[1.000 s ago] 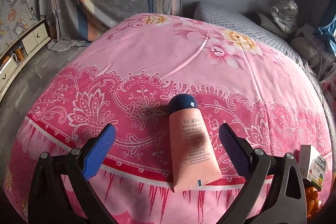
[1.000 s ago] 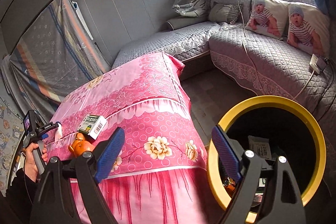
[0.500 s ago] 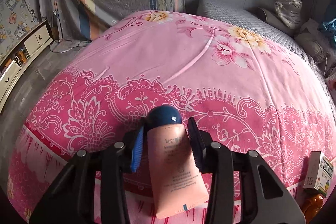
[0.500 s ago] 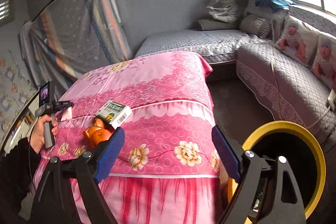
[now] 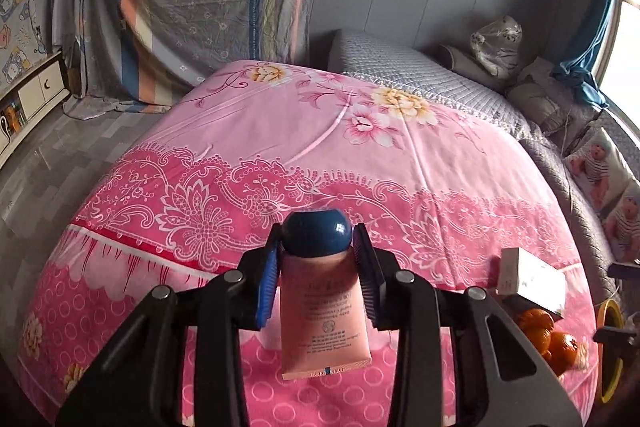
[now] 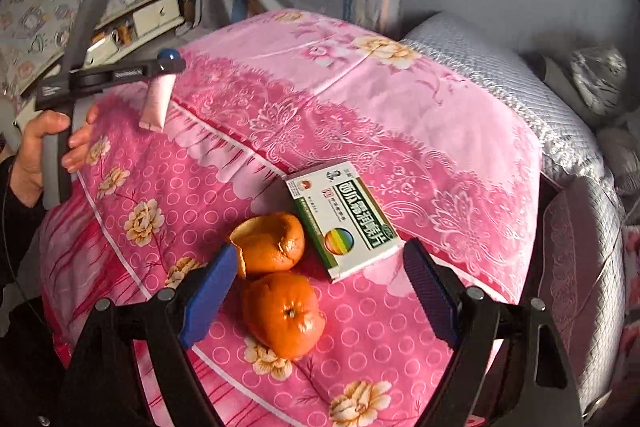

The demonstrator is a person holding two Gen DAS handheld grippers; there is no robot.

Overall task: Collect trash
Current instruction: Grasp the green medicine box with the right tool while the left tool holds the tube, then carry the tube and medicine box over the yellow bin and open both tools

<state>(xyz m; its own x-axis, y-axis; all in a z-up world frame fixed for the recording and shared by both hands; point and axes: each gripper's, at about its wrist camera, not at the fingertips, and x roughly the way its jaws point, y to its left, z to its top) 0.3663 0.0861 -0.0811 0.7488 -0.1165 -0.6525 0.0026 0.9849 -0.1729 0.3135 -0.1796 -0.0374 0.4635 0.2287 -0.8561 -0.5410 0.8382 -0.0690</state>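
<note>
My left gripper [image 5: 318, 279] is shut on a pink tube with a dark blue cap [image 5: 322, 311] and holds it lifted above the pink bedspread [image 5: 280, 139]; the tube hangs down from the jaws. The right wrist view shows the left gripper [image 6: 168, 65] holding the tube [image 6: 157, 103] at the far left. My right gripper [image 6: 320, 291] is open, above two orange peels [image 6: 280, 311] and a green and white medicine box [image 6: 344, 219] lying on the bedspread [image 6: 360, 107].
A yellow-rimmed bin [image 5: 610, 351] shows at the right edge, beside the bed. The box [image 5: 530, 281] and the peels [image 5: 546, 337] lie near that edge. A grey quilted sofa [image 5: 420, 75] stands behind, a low cabinet [image 5: 32, 99] at the left.
My left gripper closed on the tube and lifted it off the bedspread. My right gripper swung from the yellow bin to above the orange peels and the box.
</note>
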